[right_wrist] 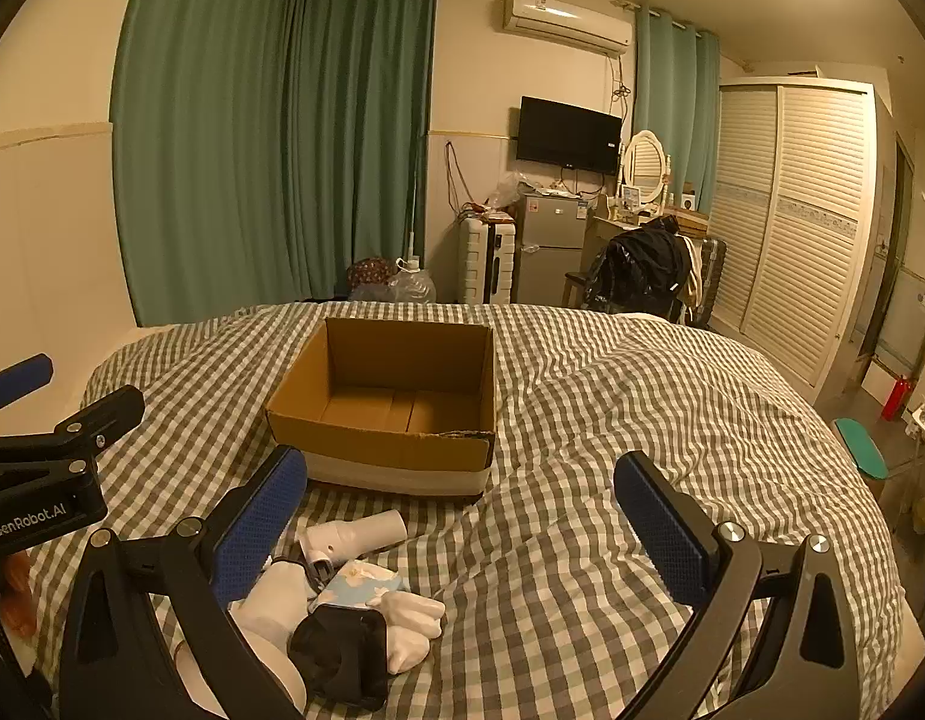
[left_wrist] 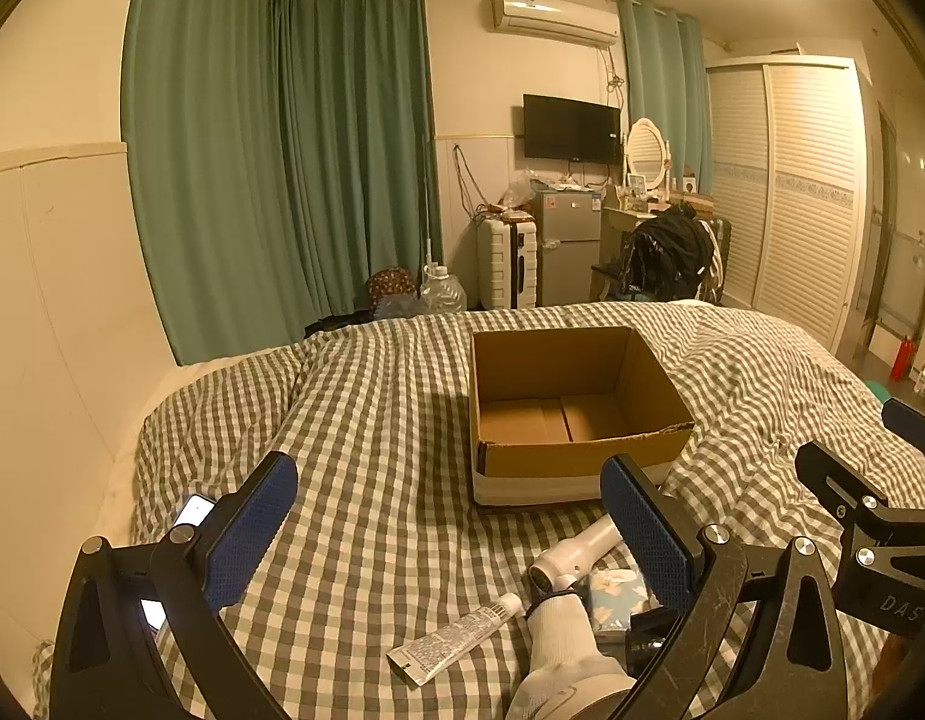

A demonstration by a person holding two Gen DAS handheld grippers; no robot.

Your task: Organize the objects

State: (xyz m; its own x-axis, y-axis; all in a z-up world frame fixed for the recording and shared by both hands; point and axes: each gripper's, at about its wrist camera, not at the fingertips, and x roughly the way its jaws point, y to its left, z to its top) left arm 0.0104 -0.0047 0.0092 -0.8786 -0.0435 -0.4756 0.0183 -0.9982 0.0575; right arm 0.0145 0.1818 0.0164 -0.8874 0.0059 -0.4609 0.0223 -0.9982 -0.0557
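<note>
Waiting on the checked bedspread [left_wrist: 372,420], a cardboard box [left_wrist: 570,408] sits open and empty.
Just in front of the box lie a white hair dryer [left_wrist: 573,546], a tube [left_wrist: 456,639] and a floral packet [right_wrist: 366,588]; the left gripper [left_wrist: 450,540] and right gripper [right_wrist: 462,534] hover there, jaws spread wide, grasping nothing.

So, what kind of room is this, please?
Most likely a lived-in bedroom: a bed with a checked cover fills the foreground, a louvred wardrobe stands at the right, and a dressing table with a round mirror sits by the wall-mounted TV.
</note>
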